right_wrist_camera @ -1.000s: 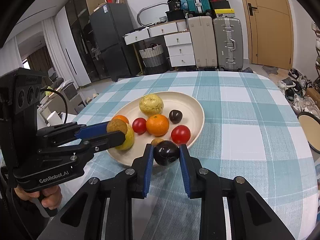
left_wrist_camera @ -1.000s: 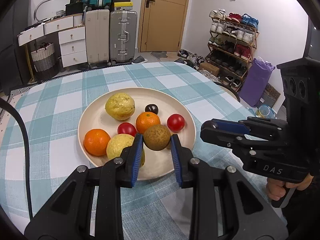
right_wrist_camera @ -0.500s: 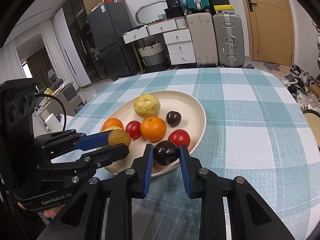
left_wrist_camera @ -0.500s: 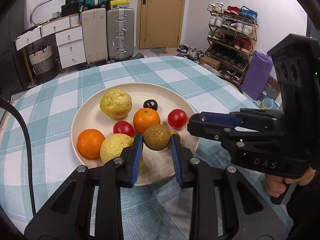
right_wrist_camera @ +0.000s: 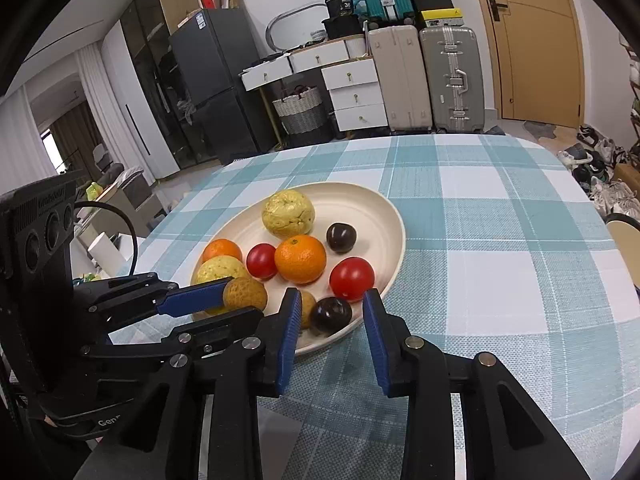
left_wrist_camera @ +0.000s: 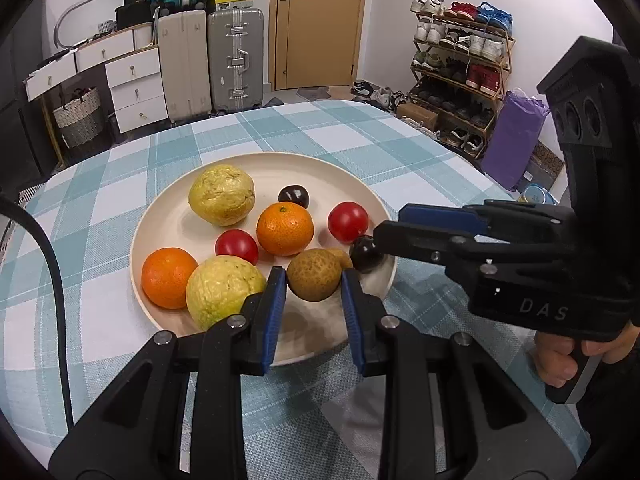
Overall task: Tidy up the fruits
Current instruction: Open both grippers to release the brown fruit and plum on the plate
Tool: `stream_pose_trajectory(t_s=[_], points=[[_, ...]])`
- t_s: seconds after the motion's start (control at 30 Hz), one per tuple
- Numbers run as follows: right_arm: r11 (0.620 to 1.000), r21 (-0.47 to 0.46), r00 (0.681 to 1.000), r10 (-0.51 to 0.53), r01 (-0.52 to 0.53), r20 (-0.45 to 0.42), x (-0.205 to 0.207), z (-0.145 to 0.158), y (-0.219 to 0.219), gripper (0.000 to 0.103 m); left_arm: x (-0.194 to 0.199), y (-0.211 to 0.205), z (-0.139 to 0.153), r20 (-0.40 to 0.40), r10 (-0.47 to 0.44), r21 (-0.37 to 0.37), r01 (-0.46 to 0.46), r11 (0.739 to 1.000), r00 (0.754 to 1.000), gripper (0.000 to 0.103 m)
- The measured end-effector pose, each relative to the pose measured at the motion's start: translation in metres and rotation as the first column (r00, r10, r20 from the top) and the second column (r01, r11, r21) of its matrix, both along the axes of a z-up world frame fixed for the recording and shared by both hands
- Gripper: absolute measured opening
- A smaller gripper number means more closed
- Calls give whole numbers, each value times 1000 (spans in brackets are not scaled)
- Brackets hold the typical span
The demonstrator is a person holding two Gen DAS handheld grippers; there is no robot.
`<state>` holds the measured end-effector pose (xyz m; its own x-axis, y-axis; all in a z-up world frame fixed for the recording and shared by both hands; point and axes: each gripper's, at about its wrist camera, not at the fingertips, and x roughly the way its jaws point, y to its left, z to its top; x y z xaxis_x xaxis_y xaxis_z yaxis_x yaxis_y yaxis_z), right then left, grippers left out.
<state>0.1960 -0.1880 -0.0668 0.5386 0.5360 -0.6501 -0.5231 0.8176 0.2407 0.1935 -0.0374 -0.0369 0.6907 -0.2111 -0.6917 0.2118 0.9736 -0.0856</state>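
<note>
A cream plate (left_wrist_camera: 176,216) (right_wrist_camera: 384,208) on the checked tablecloth holds two yellow guavas, two oranges, two red tomatoes and a dark plum. My left gripper (left_wrist_camera: 314,284) is shut on a brown round fruit (left_wrist_camera: 314,278) (right_wrist_camera: 246,294) just above the plate's near edge. My right gripper (right_wrist_camera: 330,312) is open; a second dark plum (right_wrist_camera: 331,314) (left_wrist_camera: 365,254) lies between its fingers on the plate's rim, beside a small brown fruit (right_wrist_camera: 306,308). The right gripper also shows in the left wrist view (left_wrist_camera: 384,236).
The table edge curves away on the right (left_wrist_camera: 460,152). Behind the table are suitcases (left_wrist_camera: 236,56), a drawer unit (left_wrist_camera: 132,76), a shoe rack (left_wrist_camera: 460,72) and a fridge (right_wrist_camera: 208,80). A cable (left_wrist_camera: 52,264) runs along the left.
My right gripper has moved over the plate's rim and opened, letting go of the dark plum, which now lies on the plate. My left gripper still holds the brown fruit.
</note>
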Motion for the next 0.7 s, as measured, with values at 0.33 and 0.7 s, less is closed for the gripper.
stream_pose_trajectory(t_s=[0.33,0.7], points=[[1000,-15,999,10,-9,34,-14,6,0,50,-6,4,0,-14,13,-9,-13,1000,1000,26],[1000,1,997,-6,6,73,-38,19,-17,81,-37,18,24,56,64,-25,-63,998,996,75]])
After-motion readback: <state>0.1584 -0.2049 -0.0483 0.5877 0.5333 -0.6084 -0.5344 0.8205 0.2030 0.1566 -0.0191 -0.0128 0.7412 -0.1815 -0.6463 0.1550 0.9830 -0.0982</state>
